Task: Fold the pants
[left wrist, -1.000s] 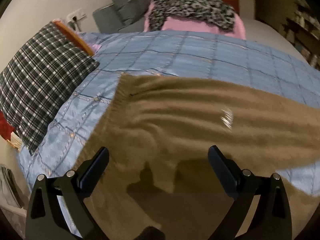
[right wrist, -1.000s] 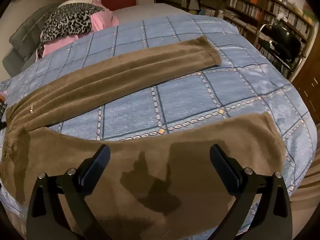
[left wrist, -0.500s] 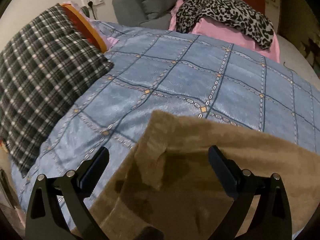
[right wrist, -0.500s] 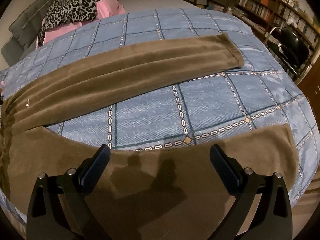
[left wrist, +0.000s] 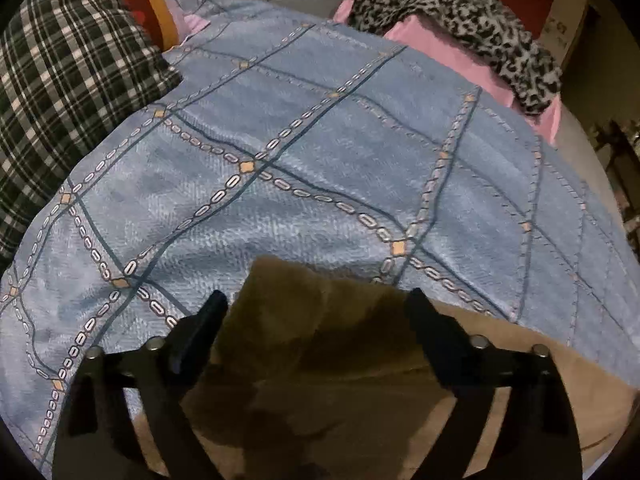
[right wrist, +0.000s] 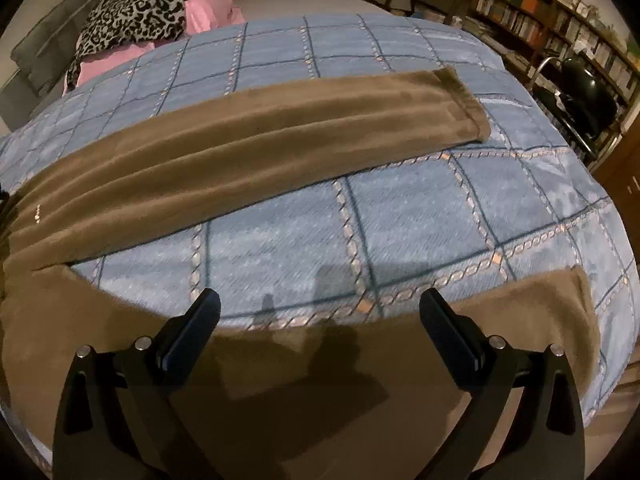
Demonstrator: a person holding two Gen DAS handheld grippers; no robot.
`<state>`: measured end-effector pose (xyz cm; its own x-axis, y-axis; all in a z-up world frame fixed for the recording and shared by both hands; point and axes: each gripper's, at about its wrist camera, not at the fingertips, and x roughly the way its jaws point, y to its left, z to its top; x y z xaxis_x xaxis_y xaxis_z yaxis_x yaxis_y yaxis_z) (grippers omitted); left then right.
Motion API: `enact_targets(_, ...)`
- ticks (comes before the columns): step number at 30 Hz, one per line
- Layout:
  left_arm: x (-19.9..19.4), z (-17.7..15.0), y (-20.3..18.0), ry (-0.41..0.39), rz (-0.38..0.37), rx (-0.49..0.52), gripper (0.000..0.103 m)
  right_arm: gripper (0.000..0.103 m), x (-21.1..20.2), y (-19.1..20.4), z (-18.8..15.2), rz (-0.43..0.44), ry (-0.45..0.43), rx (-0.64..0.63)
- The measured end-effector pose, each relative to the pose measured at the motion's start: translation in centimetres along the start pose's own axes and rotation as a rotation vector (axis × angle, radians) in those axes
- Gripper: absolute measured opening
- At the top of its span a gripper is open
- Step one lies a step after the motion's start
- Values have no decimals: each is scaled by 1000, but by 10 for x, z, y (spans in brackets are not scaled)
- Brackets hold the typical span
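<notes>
Across the bedspread [right wrist: 460, 200], brown pants [right wrist: 248, 140], legs lengthwise toward the right.

both wrist views look steeply down, sharing the bedspread [left wrist: 320, 168].

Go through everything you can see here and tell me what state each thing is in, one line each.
Pants: unfolded, legs spread apart flat on the bed.
Left hand-held gripper: jaws closing, raised waist corner between them, not yet pinched.
Right hand-held gripper: open, over the near leg's edge.
Blanket: spread smooth.
Leopard cloth: crumpled.
</notes>
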<state>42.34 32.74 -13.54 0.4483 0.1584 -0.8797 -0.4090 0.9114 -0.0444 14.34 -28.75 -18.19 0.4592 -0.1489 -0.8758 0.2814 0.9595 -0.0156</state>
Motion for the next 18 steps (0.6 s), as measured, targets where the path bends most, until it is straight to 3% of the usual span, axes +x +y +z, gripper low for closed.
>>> enact_targets(1,2,0,1,5,13,-1,75,101,3,-6,5,-8,-6,3)
enact_targets(3,6,0,7,21,55,-20,53,101,8,-19,15,-6,-21,12)
enact_targets(8,-11,-5,19,-9,-3,-46,40,101,18,-71,57,-20,-77,81)
enact_targets(11,-26,-9,18,-32,-32,-29,35,101,33,-108,93,-26,-99,141)
enact_targets(18,-55,-12,16,-62,-80,-33,34,94,81,-166,188,-46,-127,200)
